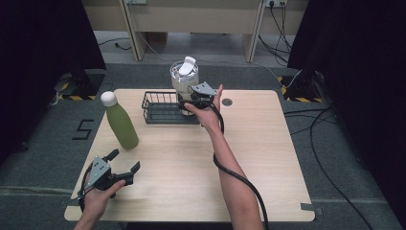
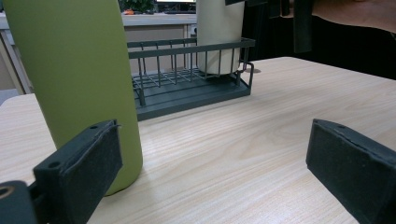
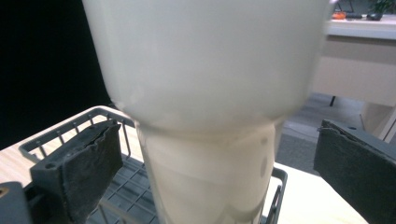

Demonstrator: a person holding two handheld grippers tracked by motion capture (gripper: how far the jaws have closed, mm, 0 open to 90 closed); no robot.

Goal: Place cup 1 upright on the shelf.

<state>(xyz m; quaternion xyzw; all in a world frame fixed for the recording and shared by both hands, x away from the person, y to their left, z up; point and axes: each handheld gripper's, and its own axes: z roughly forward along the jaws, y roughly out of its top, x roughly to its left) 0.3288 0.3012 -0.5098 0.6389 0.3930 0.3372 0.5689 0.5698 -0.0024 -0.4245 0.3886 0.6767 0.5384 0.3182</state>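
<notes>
We count one green bottle (image 1: 120, 125), one wire basket (image 1: 163, 108), one white tumbler (image 1: 185, 79) and two grippers on one table (image 1: 268, 158). All places below are relative to the wire basket.

Nearest the person, the left gripper (image 1: 125, 164) rests low over the table, well in front of the basket and toward its left end, near the table's front edge. Its jaws stand released, with bare wood between them. The green bottle stands upright just beyond it, in front of and left of the basket, apart from it.

The table surface to the right of the basket is open up to the right edge.

The white tumbler (image 3: 205, 116) stands upright inside the basket, at its right end. The right gripper (image 1: 187, 103) is at that end; its jaws are spread on either side of the tumbler's narrow lower part, pads (image 3: 95, 165) apart from its wall.
</notes>
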